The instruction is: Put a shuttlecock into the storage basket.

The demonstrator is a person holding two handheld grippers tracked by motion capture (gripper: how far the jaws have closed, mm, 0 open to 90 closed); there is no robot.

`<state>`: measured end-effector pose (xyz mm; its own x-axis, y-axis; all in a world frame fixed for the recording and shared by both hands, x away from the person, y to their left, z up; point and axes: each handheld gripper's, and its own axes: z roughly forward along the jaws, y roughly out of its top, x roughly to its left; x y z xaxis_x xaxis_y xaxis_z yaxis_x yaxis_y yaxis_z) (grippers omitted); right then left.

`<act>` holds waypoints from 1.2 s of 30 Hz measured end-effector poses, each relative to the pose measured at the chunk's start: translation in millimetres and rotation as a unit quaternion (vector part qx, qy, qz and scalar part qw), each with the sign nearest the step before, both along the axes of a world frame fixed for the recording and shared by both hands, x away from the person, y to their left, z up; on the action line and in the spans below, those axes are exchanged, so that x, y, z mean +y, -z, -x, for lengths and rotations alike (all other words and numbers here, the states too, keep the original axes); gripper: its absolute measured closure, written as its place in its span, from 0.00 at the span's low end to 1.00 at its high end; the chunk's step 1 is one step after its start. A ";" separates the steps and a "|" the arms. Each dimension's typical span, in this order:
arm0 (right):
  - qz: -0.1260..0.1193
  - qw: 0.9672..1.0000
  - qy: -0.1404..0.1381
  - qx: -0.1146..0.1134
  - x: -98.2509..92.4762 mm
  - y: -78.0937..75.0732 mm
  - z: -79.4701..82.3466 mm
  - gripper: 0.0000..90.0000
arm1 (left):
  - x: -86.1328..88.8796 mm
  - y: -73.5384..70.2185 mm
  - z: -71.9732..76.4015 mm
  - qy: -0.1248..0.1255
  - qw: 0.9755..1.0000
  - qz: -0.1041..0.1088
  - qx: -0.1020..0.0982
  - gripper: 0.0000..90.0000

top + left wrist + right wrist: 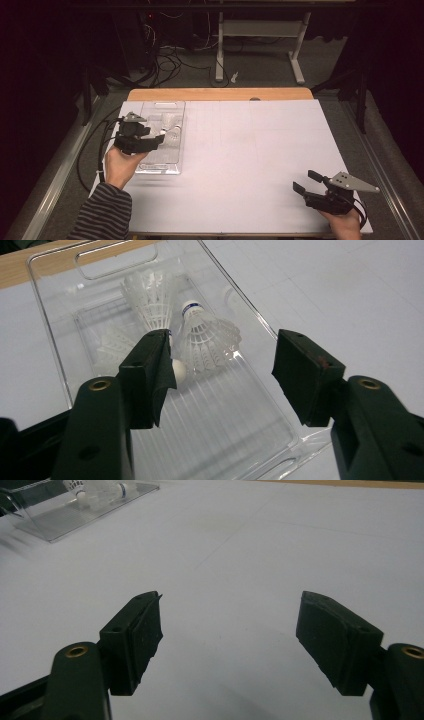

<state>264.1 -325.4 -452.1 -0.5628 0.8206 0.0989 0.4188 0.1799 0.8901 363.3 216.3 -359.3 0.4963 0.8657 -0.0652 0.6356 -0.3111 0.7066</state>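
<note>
While the left gripper [159, 140] hovers over the clear plastic tray [150, 167] at the left of the white table [250, 150] in the high view, its jaws stand apart with nothing between them, and the right gripper [306, 182] rests released near the front right corner, well apart from the tray. The shuttlecocks [170, 127] lie in the tray's far half.

Seen from the left gripper view, the nearest shuttlecock [205, 337] lies on its side, its long axis running away from the camera, its blue-banded cork at the far end and its skirt flaring toward the jaws. I judge that closing on the skirt could crush the feathers, and a slanted approach could nudge the light tray or roll the shuttlecock against its neighbour [147, 297].

From the right gripper view, both pads [140, 635] are spread over bare table, the tray [65, 517] far off.
</note>
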 end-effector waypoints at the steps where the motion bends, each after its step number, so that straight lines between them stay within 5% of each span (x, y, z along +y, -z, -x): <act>1: 0.000 1.000 0.000 0.000 0.0 0.0 0.0 0.30 | 0.7 0.3 0.6 0.001 1.000 0.001 0.000 0.45; 36: 0.000 1.000 0.000 0.000 0.2 0.0 0.0 0.30 | 14.2 6.9 28.0 0.006 0.999 0.045 -0.004 0.44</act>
<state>264.1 -325.2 -452.1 -0.5623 0.8210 0.0986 0.4195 0.1805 0.8896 335.3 230.4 -366.2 0.5071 0.8507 -0.1383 0.6272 -0.2542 0.7362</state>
